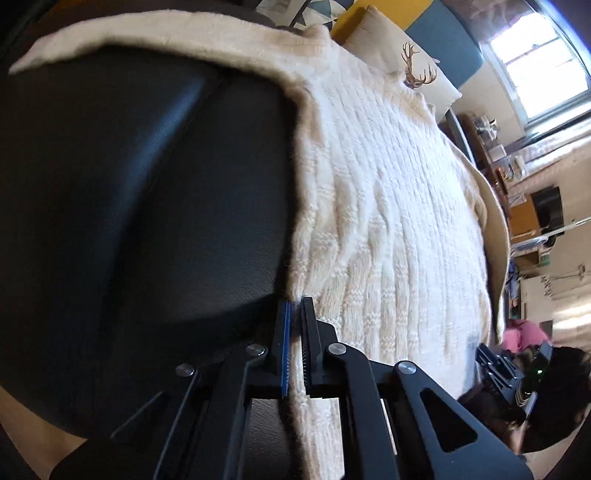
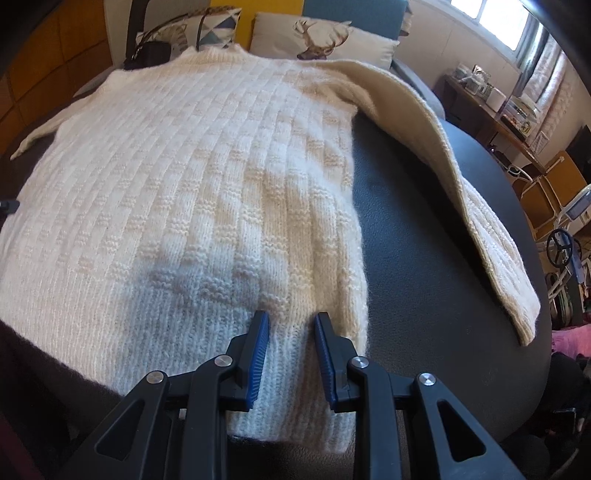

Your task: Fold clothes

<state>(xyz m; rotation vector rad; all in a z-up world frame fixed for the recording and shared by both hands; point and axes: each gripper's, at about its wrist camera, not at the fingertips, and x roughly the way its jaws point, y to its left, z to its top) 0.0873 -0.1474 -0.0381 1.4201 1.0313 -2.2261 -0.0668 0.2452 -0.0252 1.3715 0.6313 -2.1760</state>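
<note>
- The left gripper (image 1: 294, 347) has its jaws pressed nearly together, pinching the side edge of the cream knit sweater (image 1: 388, 206) close to the hem; a thin strip of knit shows between the two pads.
- The right gripper (image 2: 291, 354) has its jaws spread, standing over the ribbed hem of the sweater (image 2: 192, 177) near its right bottom corner; knit shows in the gap, and the pads do not squeeze it.
- The sweater lies flat, spread out on a dark padded surface (image 1: 140, 184), hem toward the grippers and collar at the far end.
- In the right wrist view, one sleeve (image 2: 461, 173) runs out from the shoulder and down along the right side, apart from the body, with dark surface showing between them.
- The other sleeve (image 1: 122, 33) stretches out across the far edge of the dark surface in the left wrist view.
- Beyond the collar sits a cushion with a deer print (image 2: 321, 37), just beside a patterned cushion (image 2: 218, 26).
- Further off, a window (image 1: 539, 70) lights the room, and a cluttered shelf (image 2: 491, 103) stands along the wall.
</note>
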